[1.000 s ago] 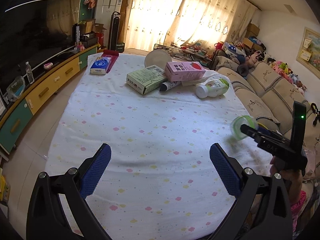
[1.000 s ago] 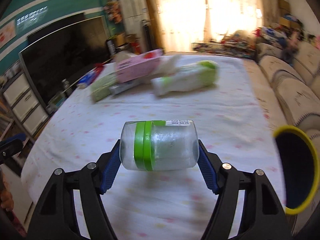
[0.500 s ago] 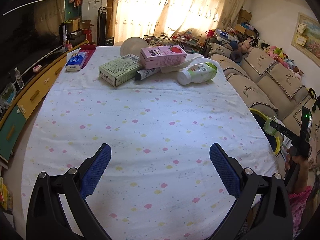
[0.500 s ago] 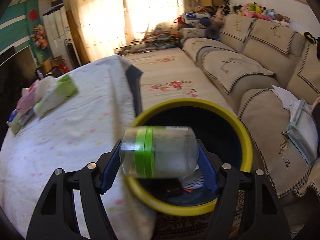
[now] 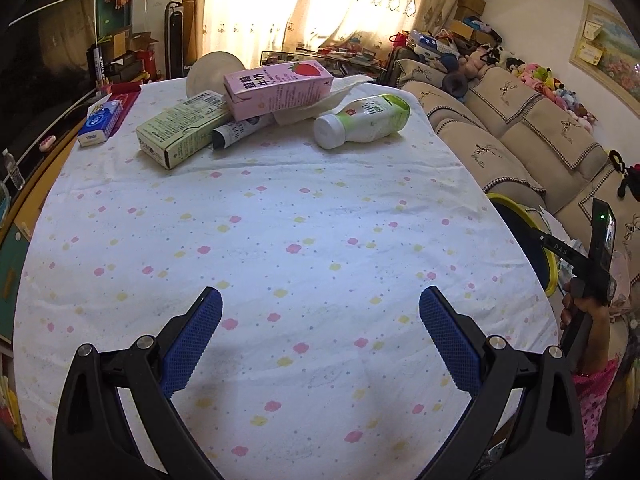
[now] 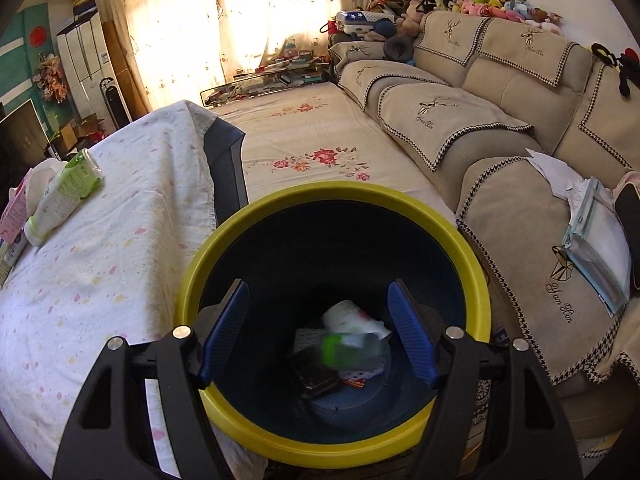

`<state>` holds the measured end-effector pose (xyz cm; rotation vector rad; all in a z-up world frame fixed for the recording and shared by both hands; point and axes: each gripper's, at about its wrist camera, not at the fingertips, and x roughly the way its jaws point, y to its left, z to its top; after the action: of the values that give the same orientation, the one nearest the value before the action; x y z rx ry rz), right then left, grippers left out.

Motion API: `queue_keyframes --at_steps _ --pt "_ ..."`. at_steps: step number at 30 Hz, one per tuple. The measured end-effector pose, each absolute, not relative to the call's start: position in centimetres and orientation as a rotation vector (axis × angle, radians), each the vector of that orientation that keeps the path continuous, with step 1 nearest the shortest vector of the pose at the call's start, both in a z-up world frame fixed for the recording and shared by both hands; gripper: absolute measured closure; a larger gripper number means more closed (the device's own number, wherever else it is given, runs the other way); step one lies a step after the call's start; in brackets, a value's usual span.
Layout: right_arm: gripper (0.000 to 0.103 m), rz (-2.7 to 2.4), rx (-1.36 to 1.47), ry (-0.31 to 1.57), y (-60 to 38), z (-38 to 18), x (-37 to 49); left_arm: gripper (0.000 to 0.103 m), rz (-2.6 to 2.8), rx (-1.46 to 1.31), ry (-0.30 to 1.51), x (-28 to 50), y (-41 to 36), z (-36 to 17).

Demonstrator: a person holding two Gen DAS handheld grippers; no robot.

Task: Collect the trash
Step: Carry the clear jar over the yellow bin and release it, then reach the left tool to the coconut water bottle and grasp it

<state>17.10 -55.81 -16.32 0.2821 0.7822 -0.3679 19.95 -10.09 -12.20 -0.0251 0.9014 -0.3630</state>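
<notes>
My right gripper (image 6: 317, 286) stands open over a yellow-rimmed dark bin (image 6: 332, 190) beside the table. A clear jar with a green band (image 6: 348, 348) is blurred down inside the bin, free of the blue pads, among other litter. My left gripper (image 5: 320, 296) hangs open and empty over the near part of the flowered tablecloth (image 5: 280, 220). At the far end lie a pink milk carton (image 5: 280, 88), a green box (image 5: 180, 132), a white and green bottle (image 5: 360, 122), a rolled tube (image 5: 236, 132) and crumpled white paper (image 5: 340, 88).
A blue tissue pack (image 5: 100, 122) and a pale bowl (image 5: 212, 72) sit at the table's far left. A beige sofa (image 6: 500, 140) runs along the right, with papers (image 6: 592, 240) on its seat. A TV cabinet (image 5: 12, 248) lines the left. A person's hand (image 5: 580, 308) holds the right gripper.
The right gripper swung from over the table to above the bin and let go of the jar, which dropped in. The left gripper moved forward over the table, staying open.
</notes>
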Motion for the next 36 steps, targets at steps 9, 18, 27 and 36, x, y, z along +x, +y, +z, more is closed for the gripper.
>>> queue_keyframes --at_steps 9,18,27,36 --pt "0.032 -0.342 0.306 0.766 -55.9 -15.9 16.8 0.006 -0.499 0.108 0.872 25.7 -14.6 -11.9" --pt "0.032 -0.334 0.332 0.772 -56.5 -16.4 16.8 0.006 -0.555 0.148 0.827 33.0 -17.1 -12.7" --pt "0.032 -0.316 0.346 0.783 -56.7 -16.9 17.7 0.006 -0.554 0.172 0.839 38.6 -18.4 -14.0" --pt "0.032 -0.312 0.361 0.796 -57.0 -17.5 18.3 0.006 -0.590 0.190 0.857 41.2 -20.7 -14.9"
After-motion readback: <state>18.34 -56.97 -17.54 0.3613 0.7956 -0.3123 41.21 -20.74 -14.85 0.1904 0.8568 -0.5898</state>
